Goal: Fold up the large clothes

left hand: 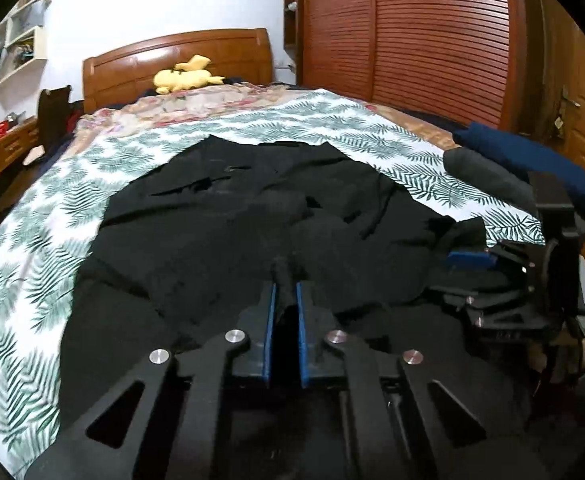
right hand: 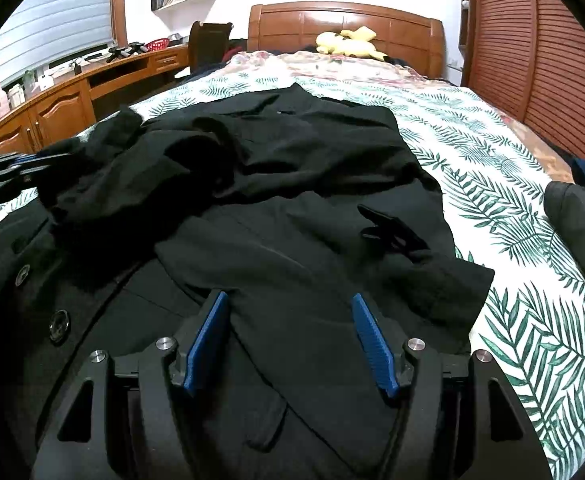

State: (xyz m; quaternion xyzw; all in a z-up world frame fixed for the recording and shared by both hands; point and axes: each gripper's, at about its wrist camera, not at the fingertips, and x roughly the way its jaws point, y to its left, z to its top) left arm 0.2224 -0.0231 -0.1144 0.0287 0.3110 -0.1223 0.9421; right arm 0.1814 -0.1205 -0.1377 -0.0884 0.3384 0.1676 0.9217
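Where the coat is: the black coat [right hand: 276,184] lies spread and rumpled on the bed [right hand: 504,216], on the leaf-print cover, with one flap folded over the middle.
Your left gripper [left hand: 285,280]: its blue pads are pinched together on a small ridge of the coat's cloth near you.
Your right gripper [right hand: 290,308]: its jaws stand wide apart, low over the coat's near part, with cloth under them but nothing pinched.
How it feels: it looks thick and soft, so it will likely be heavy, sag, and drag on the cover.
Slippery or not: probably not; the cloth looks dull and rough.
Hard bits: big buttons [right hand: 59,325] sit on the front, so grab beside them.
Where to hold: take a thick edge or seam, each gripper well apart.
Nearby: folded dark clothes [left hand: 532,168] sit at the bed's right side.
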